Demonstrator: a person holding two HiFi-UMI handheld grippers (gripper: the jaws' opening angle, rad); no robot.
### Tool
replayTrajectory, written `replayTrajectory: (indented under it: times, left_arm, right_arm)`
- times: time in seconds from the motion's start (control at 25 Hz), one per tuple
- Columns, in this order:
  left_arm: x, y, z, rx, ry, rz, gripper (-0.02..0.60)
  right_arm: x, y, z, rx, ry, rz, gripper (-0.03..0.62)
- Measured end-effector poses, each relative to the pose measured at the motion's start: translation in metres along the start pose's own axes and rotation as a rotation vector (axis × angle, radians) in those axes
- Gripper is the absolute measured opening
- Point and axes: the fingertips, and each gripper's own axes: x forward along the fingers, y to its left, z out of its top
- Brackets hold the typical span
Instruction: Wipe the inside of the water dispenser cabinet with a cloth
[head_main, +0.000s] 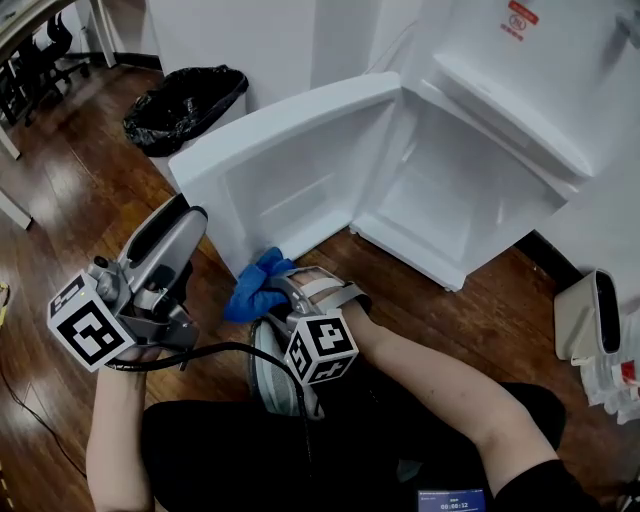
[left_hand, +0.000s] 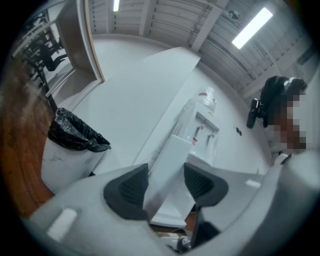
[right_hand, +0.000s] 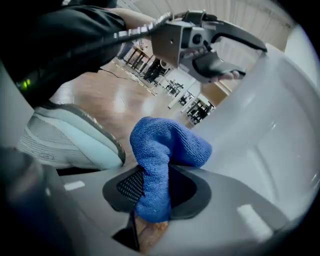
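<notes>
Right gripper view shows the right gripper (right_hand: 156, 186) clamped on the blue cloth (right_hand: 167, 145), which sits low by the near corner of the open cabinet door (head_main: 290, 150), not yet inside. The left gripper (left_hand: 167, 186), half closed, appears to pinch that door's left edge. To do this well, I'd steady the door, carry the cloth right into the cabinet (head_main: 450, 200) and press it flat with overlapping strokes. Count: one cloth, two grippers, one door, one bin (head_main: 185, 95)
</notes>
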Motion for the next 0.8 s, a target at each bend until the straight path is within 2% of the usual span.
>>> replayTrajectory:
  times: [0.08,0.2,0.36,0.48,0.6,0.72,0.8]
  left_arm:
    - [-0.001,0.002,0.001,-0.013,-0.016,0.014,0.227]
    - [-0.001,0.002,0.001,-0.015,-0.020,0.016,0.229]
    - [-0.001,0.003,0.002,-0.007,-0.020,0.013,0.229]
    - [-0.001,0.003,0.001,-0.006,-0.015,0.014,0.227]
    - [-0.001,0.003,0.000,-0.003,-0.010,0.015,0.227]
    - [-0.002,0.004,-0.002,0.001,-0.004,0.021,0.227]
    - [-0.003,0.005,-0.004,0.006,0.005,0.026,0.224]
  right_arm:
    - [0.008,-0.004,-0.028,0.052,0.062,-0.019,0.117]
    - [0.007,-0.026,-0.079,0.165,0.164,-0.091,0.117]
    - [-0.013,-0.059,-0.148,0.268,0.298,-0.192,0.117]
    - [-0.032,-0.080,-0.189,0.394,0.373,-0.263,0.117]
    - [-0.054,-0.106,-0.208,0.585,0.359,-0.367,0.116]
    - [-0.073,-0.122,-0.215,0.829,0.276,-0.472,0.117]
    - [-0.085,-0.130,-0.220,0.925,0.233,-0.527,0.117]
